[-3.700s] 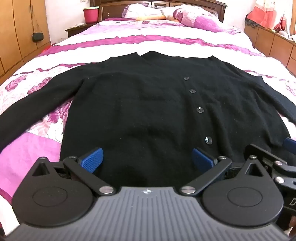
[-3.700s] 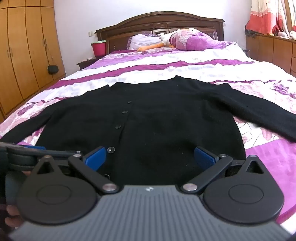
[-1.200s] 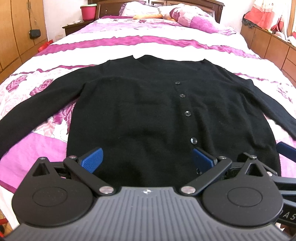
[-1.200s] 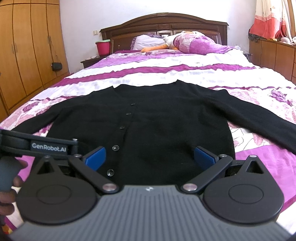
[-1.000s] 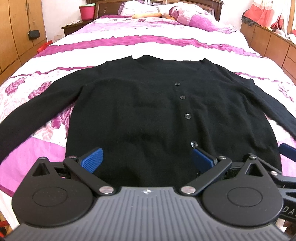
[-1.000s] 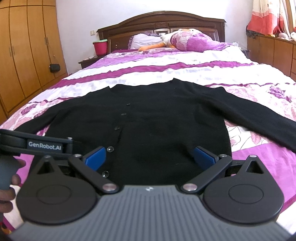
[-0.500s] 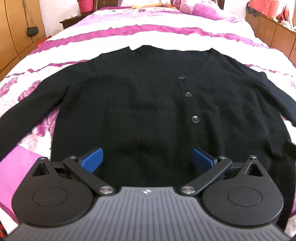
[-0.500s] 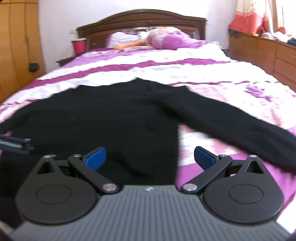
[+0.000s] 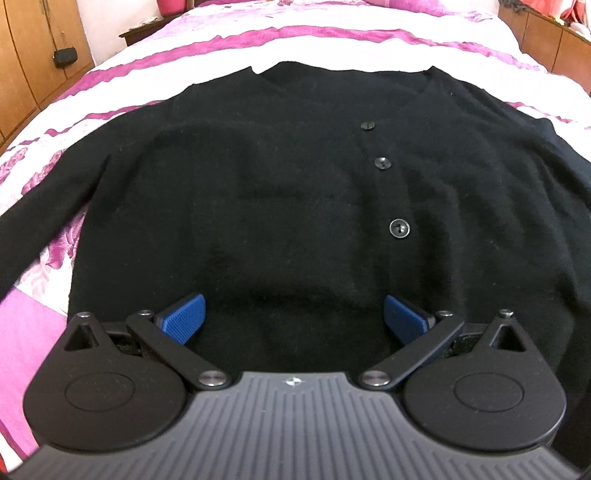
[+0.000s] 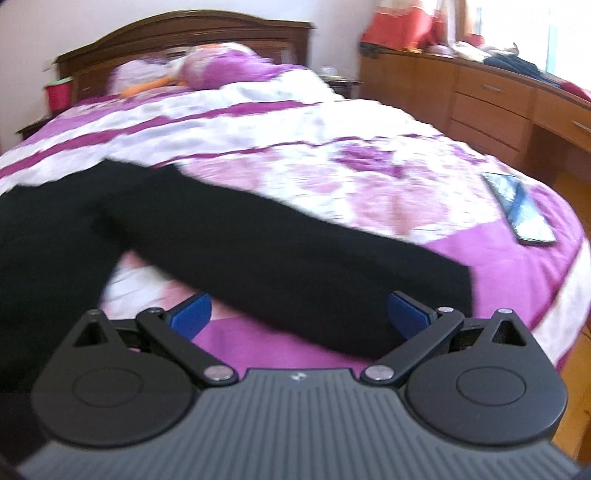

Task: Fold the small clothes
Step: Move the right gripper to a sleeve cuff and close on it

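The bed (image 10: 295, 155) is the largest thing; it has a white and purple flowered cover and a dark wooden headboard (image 10: 177, 33) at its far end, with a purple pillow (image 10: 229, 62) in front of it. On the right side of the room stands a row of wooden drawers (image 10: 491, 96), and on the left a wooden wardrobe (image 9: 33, 66).

The black cardigan (image 9: 295, 206) lies flat on the bed, front side up. Its long axis runs along the bed: the neck points to the headboard and the hem is near the cameras. Its buttons (image 9: 399, 228) make a line from neck to hem. The right sleeve (image 10: 280, 254) goes out to the side and slopes toward the foot of the bed; its cuff end is just before the right gripper.

The left gripper (image 9: 293, 317) is spread wide above the lower part of the cardigan and holds nothing. The right gripper (image 10: 301, 312) is also spread wide, with the sleeve between its blue pads (image 10: 408, 314), not gripped.

A phone (image 10: 521, 206) lies on the cover near the right edge of the bed, apart from the sleeve. A red bucket (image 10: 57, 94) stands beside the headboard.
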A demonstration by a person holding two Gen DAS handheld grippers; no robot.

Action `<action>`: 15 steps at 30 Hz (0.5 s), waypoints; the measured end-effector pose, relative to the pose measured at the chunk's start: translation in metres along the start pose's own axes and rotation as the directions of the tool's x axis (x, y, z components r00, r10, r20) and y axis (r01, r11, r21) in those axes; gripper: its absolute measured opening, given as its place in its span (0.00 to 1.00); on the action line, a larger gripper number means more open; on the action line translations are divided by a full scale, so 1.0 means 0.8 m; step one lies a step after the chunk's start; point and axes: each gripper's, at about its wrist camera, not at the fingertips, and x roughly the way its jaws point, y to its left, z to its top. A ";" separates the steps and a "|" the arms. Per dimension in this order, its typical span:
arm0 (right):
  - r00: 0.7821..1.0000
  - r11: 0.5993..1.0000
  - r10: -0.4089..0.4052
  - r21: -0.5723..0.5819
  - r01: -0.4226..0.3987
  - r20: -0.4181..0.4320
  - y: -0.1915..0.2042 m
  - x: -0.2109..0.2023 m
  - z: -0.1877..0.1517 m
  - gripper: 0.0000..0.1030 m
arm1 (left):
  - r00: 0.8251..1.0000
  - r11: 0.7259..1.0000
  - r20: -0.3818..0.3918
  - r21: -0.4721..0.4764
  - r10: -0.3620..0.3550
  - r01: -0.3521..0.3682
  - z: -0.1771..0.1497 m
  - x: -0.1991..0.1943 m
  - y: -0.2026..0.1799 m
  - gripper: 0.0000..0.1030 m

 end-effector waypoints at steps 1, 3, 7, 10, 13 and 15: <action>1.000 1.000 -0.017 0.020 0.017 0.007 -0.012 0.001 0.002 1.00 | 1.000 1.000 -0.001 0.008 0.009 -0.009 -0.001 0.002 -0.001 1.00; 0.999 0.997 -0.044 0.058 0.043 0.016 -0.031 0.004 0.004 1.00 | 1.000 1.000 0.006 0.014 0.015 -0.016 -0.004 0.003 -0.002 1.00; 0.996 0.987 -0.090 0.134 0.090 -0.007 -0.068 0.027 0.003 1.00 | 0.999 1.000 0.022 0.016 0.026 -0.026 -0.007 0.006 -0.003 1.00; 0.993 0.978 -0.107 0.172 0.115 -0.054 -0.086 0.052 -0.004 1.00 | 0.999 0.999 0.026 0.022 0.029 -0.029 -0.008 0.007 -0.003 1.00; 0.997 0.958 -0.030 0.283 0.048 -0.065 -0.106 0.066 -0.016 1.00 | 0.999 0.999 0.032 0.022 0.028 -0.029 -0.010 0.006 -0.003 1.00; 0.999 0.927 0.009 0.375 0.009 -0.047 -0.116 0.073 -0.029 1.00 | 0.999 0.999 0.036 0.023 0.031 -0.032 -0.011 0.005 -0.003 1.00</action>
